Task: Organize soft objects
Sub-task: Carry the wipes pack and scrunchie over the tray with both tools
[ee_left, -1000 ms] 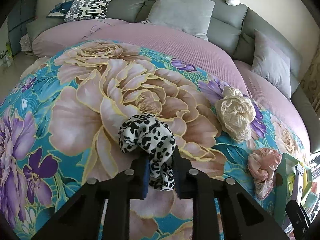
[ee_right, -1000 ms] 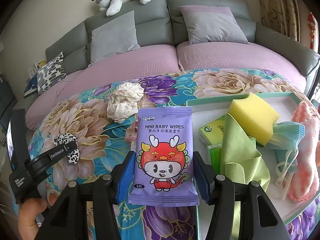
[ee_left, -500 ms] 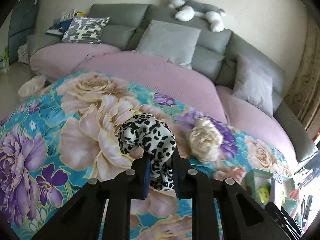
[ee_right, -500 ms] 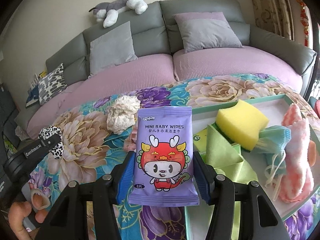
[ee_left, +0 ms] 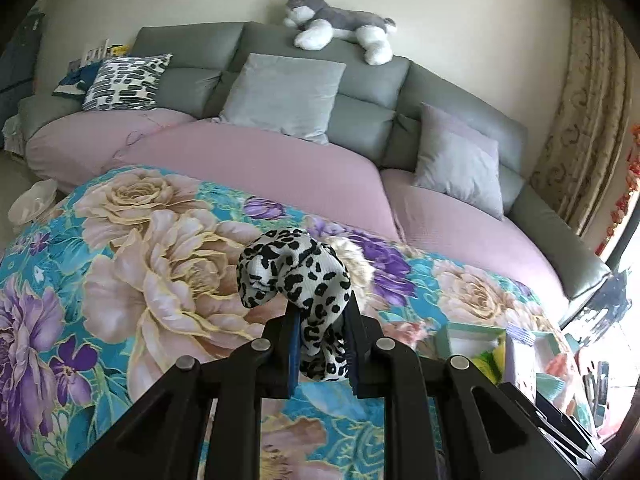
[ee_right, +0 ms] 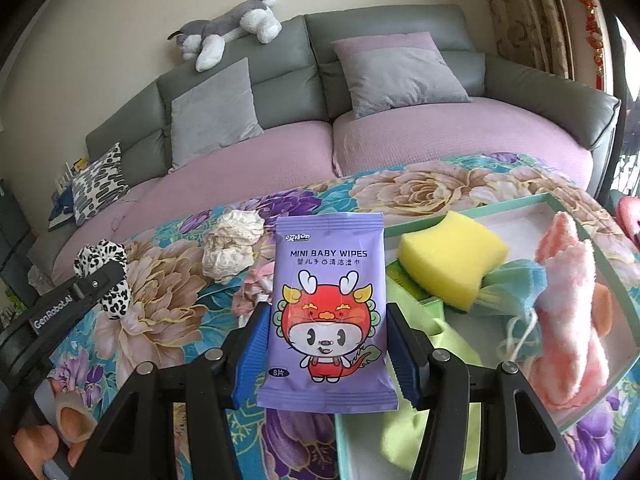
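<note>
A grey sofa (ee_left: 360,92) stood behind the floral-clothed counter (ee_left: 120,264). Left gripper (ee_left: 322,344) jaws clamped a leopard-print fabric scrunchie (ee_left: 296,276); right gripper (ee_right: 326,350) jaws pinched a purple baby-wipes packet (ee_right: 326,312) upright between them.

A home living room: a grey sofa (ee_left: 360,92) with cushions (ee_left: 280,96), a plush dog (ee_left: 336,24) on top, and curtains (ee_left: 588,120) at right.
</note>
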### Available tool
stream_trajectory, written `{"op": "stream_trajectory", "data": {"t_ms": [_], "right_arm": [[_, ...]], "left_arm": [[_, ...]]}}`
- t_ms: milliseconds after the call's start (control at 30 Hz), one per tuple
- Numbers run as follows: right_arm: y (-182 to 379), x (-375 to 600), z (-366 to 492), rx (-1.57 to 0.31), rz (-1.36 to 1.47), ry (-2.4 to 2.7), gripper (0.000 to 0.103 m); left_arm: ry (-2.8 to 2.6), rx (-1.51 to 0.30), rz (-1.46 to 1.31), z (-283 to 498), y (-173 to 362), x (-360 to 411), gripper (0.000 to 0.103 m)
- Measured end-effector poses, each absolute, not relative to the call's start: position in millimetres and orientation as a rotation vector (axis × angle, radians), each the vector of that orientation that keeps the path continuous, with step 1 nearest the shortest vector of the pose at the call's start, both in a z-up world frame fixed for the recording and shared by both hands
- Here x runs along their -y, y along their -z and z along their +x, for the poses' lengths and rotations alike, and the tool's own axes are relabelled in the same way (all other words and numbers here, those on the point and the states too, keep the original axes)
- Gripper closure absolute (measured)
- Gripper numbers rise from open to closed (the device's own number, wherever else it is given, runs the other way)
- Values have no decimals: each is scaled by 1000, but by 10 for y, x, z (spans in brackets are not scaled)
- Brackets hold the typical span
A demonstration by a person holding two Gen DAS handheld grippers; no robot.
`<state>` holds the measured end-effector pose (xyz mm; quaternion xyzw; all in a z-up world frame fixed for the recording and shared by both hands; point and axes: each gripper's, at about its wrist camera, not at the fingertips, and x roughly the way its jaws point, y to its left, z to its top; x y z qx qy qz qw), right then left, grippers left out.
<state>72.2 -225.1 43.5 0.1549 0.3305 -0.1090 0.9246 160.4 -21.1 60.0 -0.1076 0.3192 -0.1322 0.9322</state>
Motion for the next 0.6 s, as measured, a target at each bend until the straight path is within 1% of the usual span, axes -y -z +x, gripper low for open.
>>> {"op": "stream_trajectory", "data": {"t_ms": [300,600], "right_arm": [[-573,2653,503,-635,302,350,44],[-644,3089,251,-610,314,470,44]], "left_arm": [[446,-654,-166,1389,-693,742,84],[616,-683,-108,1108,-661,1329,84]]}}
